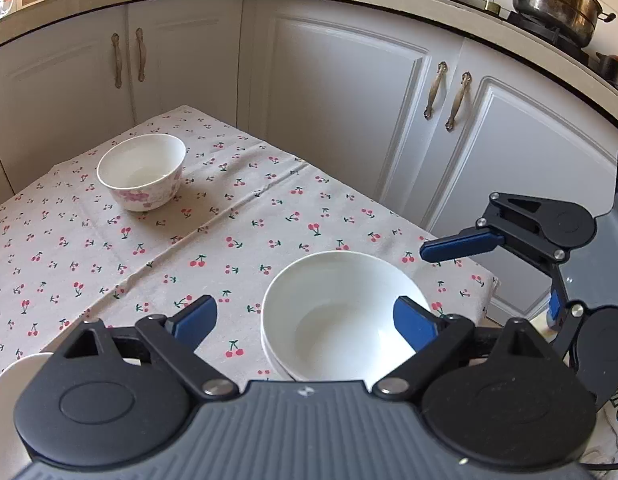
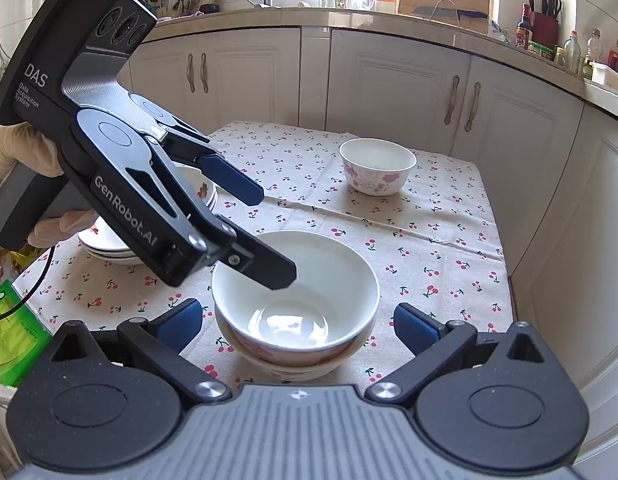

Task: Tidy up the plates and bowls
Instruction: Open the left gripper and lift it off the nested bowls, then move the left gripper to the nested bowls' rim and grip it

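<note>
A plain white bowl (image 2: 297,292) sits nested on top of flowered bowls at the near middle of the cherry-print tablecloth (image 2: 429,248). My right gripper (image 2: 298,307) is open, one finger on each side of the stack and clear of it. My left gripper (image 2: 275,236), held by a gloved hand (image 2: 21,152), is open astride the bowl's left rim, one finger over the inside and one outside. The left wrist view shows the same bowl (image 1: 337,320) by my left gripper (image 1: 305,308), with the right gripper (image 1: 489,280) beyond it. A lone flowered bowl (image 2: 377,166) (image 1: 143,172) stands farther back.
A stack of plates (image 2: 109,246) lies behind the left gripper, its edge (image 1: 13,384) showing at the lower left. White cabinets (image 1: 341,92) stand close beyond the table's far and right edges. A green packet (image 2: 9,320) lies off the table's near left corner.
</note>
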Action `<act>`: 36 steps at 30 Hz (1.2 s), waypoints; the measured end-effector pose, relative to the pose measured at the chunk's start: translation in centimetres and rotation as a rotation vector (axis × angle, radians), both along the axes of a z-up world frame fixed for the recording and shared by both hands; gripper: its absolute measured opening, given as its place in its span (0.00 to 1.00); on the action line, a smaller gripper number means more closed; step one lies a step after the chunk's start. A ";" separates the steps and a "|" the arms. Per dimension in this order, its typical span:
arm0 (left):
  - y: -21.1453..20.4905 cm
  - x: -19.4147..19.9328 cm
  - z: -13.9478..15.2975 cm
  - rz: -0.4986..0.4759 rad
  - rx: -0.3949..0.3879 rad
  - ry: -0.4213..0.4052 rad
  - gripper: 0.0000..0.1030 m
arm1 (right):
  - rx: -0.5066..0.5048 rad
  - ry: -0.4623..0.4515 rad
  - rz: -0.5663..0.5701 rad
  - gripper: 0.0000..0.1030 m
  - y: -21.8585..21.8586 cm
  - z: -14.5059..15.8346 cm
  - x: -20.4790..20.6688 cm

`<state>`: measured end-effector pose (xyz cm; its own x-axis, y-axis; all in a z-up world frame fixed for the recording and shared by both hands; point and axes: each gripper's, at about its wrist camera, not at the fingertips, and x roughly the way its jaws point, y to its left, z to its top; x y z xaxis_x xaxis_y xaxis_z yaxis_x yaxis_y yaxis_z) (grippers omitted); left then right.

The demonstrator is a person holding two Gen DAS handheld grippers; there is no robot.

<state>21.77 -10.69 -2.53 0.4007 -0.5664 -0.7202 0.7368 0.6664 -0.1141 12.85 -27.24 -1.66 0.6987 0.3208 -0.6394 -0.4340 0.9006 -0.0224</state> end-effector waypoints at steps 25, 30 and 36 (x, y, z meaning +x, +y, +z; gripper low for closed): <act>3.0 5.6 2.4 0.092 -0.021 -0.026 0.92 | 0.005 -0.068 0.046 1.00 -1.4 3.3 5.4; 2.7 8.0 2.8 0.094 -0.029 -0.030 0.92 | -0.005 -0.084 0.041 1.00 -2.3 4.3 8.3; 1.9 10.5 2.9 0.084 -0.025 -0.034 0.92 | -0.041 -0.033 0.044 1.00 -2.8 3.7 12.0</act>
<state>32.23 -8.82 0.34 0.4721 -0.5469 -0.6914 0.6818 0.7237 -0.1068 24.88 -30.09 2.00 0.7055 0.3251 -0.6298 -0.4711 0.8789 -0.0740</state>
